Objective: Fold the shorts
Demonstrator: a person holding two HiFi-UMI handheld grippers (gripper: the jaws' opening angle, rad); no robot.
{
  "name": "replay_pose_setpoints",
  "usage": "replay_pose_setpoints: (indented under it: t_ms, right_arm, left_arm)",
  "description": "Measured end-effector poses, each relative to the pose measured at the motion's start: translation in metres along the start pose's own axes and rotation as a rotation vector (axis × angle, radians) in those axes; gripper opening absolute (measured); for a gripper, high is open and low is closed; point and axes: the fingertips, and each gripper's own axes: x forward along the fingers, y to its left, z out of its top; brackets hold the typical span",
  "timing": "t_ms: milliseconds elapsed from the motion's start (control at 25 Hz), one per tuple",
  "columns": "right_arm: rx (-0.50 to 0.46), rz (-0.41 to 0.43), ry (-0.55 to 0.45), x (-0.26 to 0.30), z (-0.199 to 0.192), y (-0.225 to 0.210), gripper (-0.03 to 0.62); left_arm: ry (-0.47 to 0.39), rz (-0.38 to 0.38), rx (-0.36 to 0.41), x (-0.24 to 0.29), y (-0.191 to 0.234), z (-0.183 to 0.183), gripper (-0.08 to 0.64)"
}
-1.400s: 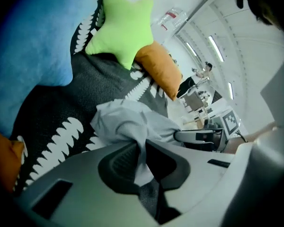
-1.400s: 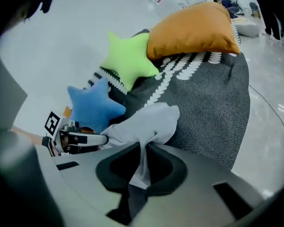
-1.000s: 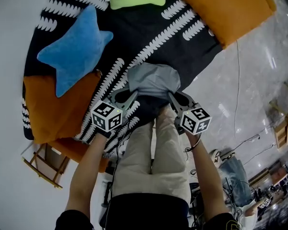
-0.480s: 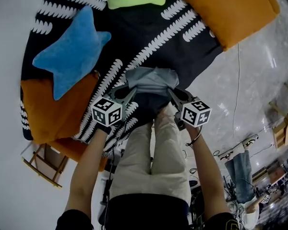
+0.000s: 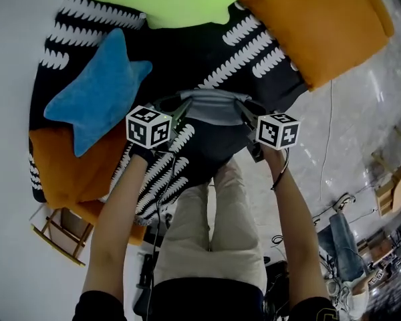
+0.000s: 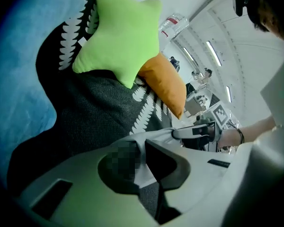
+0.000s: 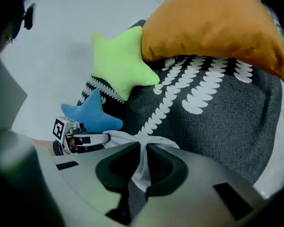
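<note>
Shorts [image 5: 212, 106] pinched by L claw [image 5: 180, 107] & R claw [image 5: 243, 108] over blanket [image 5: 204, 49], blue cushion [image 5: 97, 95] nearby.

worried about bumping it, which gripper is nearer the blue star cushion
Left. The left gripper holds the shorts close by the blue star cushion; the right gripper is across the shorts, farther away.

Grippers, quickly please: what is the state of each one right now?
Left gripper: closed, holding the grey shorts.
Right gripper: closed, holding the same shorts.
</note>
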Motion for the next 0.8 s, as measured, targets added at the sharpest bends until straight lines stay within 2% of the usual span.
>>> replay_pose_setpoints:
  t_ms: [160, 320, 560, 800]
  right_arm:
    - [-0.011, 0.008, 0.02, 0.014, 0.053, -0.024, 0.054]
    - [-0.009, 0.006, 0.028, 0.036, 0.09, -0.037, 0.054]
    - [-0.123, -0.021, 0.058, 0.04, 0.094, -0.032, 0.054]
    - [-0.148, -0.053, 0.037, 0.035, 0.112, -0.043, 0.049]
  left_arm:
    - [0.013, 0.001, -0.007, 0.028, 0.017, 0.049, 0.044]
    - [0.023, 0.024, -0.009, 0.045, 0.043, 0.084, 0.044]
    - [0.009, 0.059, 0.02, 0.046, 0.051, 0.085, 0.044]
    - [0.01, 0.085, 0.03, 0.059, 0.044, 0.102, 0.046]
